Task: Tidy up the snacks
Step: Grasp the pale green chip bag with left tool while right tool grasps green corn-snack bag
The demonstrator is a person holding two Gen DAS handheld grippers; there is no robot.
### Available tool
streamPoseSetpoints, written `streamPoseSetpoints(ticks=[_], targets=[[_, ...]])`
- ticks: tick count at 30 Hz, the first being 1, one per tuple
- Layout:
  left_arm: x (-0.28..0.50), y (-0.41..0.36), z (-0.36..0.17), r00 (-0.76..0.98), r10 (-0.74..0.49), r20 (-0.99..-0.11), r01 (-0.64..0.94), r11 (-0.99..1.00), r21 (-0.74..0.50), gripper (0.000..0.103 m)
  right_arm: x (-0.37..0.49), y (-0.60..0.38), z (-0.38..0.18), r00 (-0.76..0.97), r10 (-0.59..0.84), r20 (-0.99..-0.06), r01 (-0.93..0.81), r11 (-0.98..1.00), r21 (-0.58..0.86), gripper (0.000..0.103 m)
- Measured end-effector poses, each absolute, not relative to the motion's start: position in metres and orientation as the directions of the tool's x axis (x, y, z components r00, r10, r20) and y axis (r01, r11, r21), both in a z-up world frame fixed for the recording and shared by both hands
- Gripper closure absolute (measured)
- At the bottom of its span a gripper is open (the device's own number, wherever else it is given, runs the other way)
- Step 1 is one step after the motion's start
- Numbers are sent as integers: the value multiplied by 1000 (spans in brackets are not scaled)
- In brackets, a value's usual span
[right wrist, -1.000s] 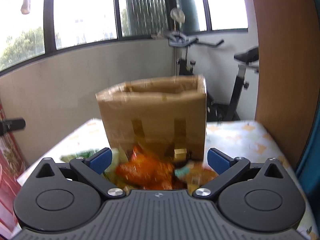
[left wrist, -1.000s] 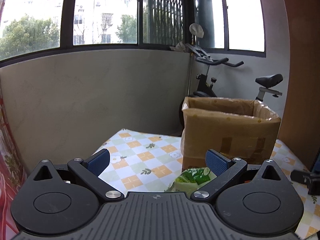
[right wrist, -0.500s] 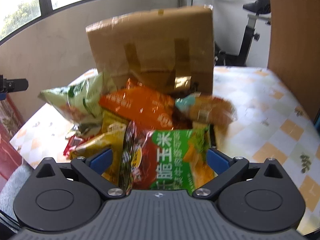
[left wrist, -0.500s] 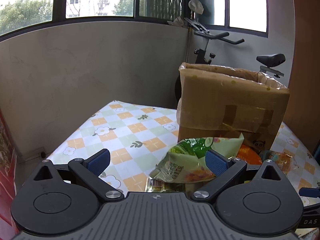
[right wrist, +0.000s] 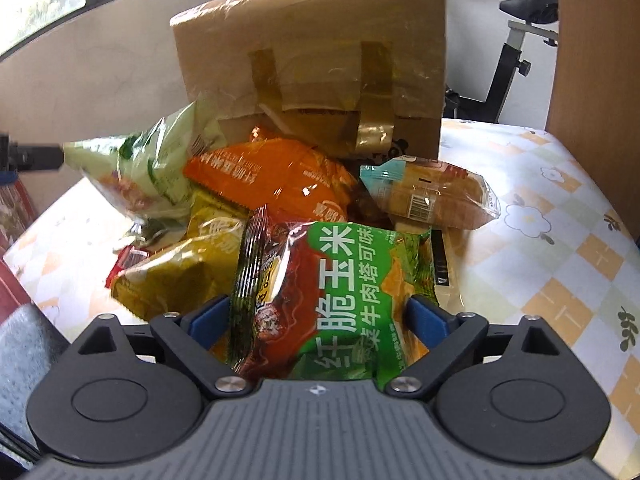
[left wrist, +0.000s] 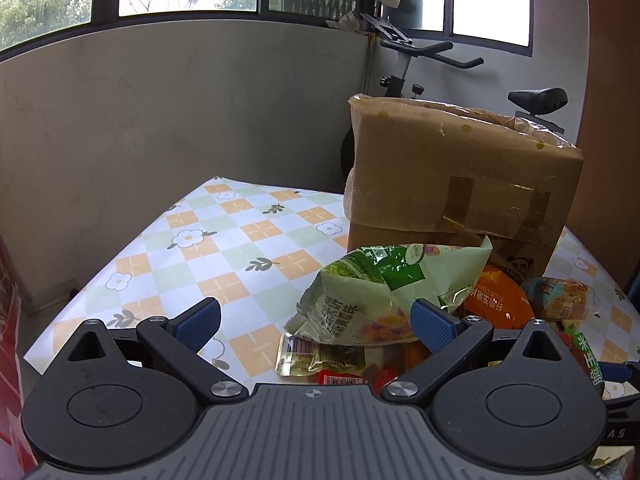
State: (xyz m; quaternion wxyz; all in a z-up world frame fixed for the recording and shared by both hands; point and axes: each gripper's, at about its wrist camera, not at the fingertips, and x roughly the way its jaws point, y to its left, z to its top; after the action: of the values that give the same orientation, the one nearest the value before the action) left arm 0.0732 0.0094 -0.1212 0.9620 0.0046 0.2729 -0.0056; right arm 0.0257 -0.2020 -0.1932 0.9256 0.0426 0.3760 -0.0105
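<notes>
Descent is the change: a second ago both cameras looked out over the cardboard box toward the windows, and now both have dropped low onto the snack pile, which I judge to be the approach to a first pick, with nothing yet packed.

On the left, the left gripper (left wrist: pixel 314 320) hangs wide open with nothing held, its left pad over bare checked tablecloth (left wrist: pixel 224 240) and its right pad in front of the pale green chip bag (left wrist: pixel 384 288). That view shows the cardboard box (left wrist: pixel 460 176) from its corner, with its open top and a plastic liner, and a small clear packet (left wrist: pixel 316 358) under the chip bag.

The right-wrist view hides the box opening but lays out the whole heap against the box front: orange bag (right wrist: pixel 272 176), yellow packet (right wrist: pixel 176 276), wrapped bread (right wrist: pixel 436 196). The right gripper (right wrist: pixel 318 320) is spread wide around the green corn snack bag (right wrist: pixel 344 296); its pads seem just clear of the wrapper, though the bag covers their inner faces, so contact is uncertain.
</notes>
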Motion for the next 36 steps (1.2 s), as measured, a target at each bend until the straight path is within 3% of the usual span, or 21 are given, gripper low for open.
streamPoseSetpoints(ticks=[4, 12, 15, 23, 36], targets=[[79, 8, -125, 844, -15, -536, 13, 1000, -8, 1, 25, -205, -187, 753, -5, -659, 60, 996, 61, 20], [96, 1, -126, 885, -47, -463, 69, 997, 30, 1, 29, -205, -191, 768, 1, -640, 51, 997, 64, 22], [110, 2, -120, 892, -137, -431, 165, 986, 29, 1, 30, -207, -192, 769, 8, -639, 50, 996, 72, 22], [135, -2, -135, 775, -407, -484, 485, 873, 42, 1, 30, -208, -194, 771, 18, -636, 44, 996, 82, 22], [145, -12, -173, 757, -341, -558, 530, 820, 217, 1, 32, -205, -194, 769, 16, -639, 44, 996, 77, 21]])
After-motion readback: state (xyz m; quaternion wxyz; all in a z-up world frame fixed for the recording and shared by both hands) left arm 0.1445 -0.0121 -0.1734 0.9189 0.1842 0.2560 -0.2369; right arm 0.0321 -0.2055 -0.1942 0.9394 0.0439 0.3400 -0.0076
